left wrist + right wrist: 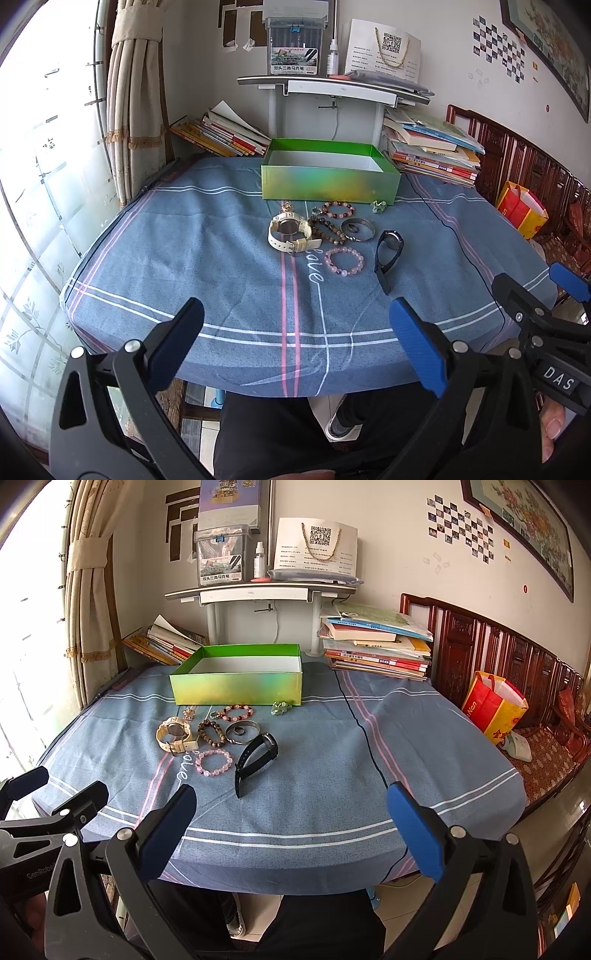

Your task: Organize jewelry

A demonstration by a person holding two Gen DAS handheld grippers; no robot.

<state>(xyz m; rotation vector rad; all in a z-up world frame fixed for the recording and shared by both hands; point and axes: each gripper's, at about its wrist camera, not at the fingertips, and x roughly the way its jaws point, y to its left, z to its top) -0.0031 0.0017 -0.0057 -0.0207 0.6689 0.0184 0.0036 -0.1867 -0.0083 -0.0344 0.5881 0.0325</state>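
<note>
An open green box (330, 181) (236, 686) stands empty at the back of the blue cloth. In front of it lie a cream watch (290, 233) (175, 734), a black watch (388, 254) (256, 758), a pink bead bracelet (344, 261) (214, 761), a brown bead bracelet (327, 229) (212, 733), a red-and-pink bead bracelet (338, 209) (238, 712), a silver bangle (357, 229) (242, 731), a green trinket (379, 206) (281, 707) and a small gold piece (287, 207) (189, 712). My left gripper (295, 325) and right gripper (291, 812) are open and empty at the table's near edge, side by side.
Book stacks (432, 151) (376, 646) flank a small shelf stand (332, 86) behind the box. A black cable (364, 731) runs across the cloth on the right. A wooden bench with a red-yellow bag (493, 707) stands right. Curtain and window are left.
</note>
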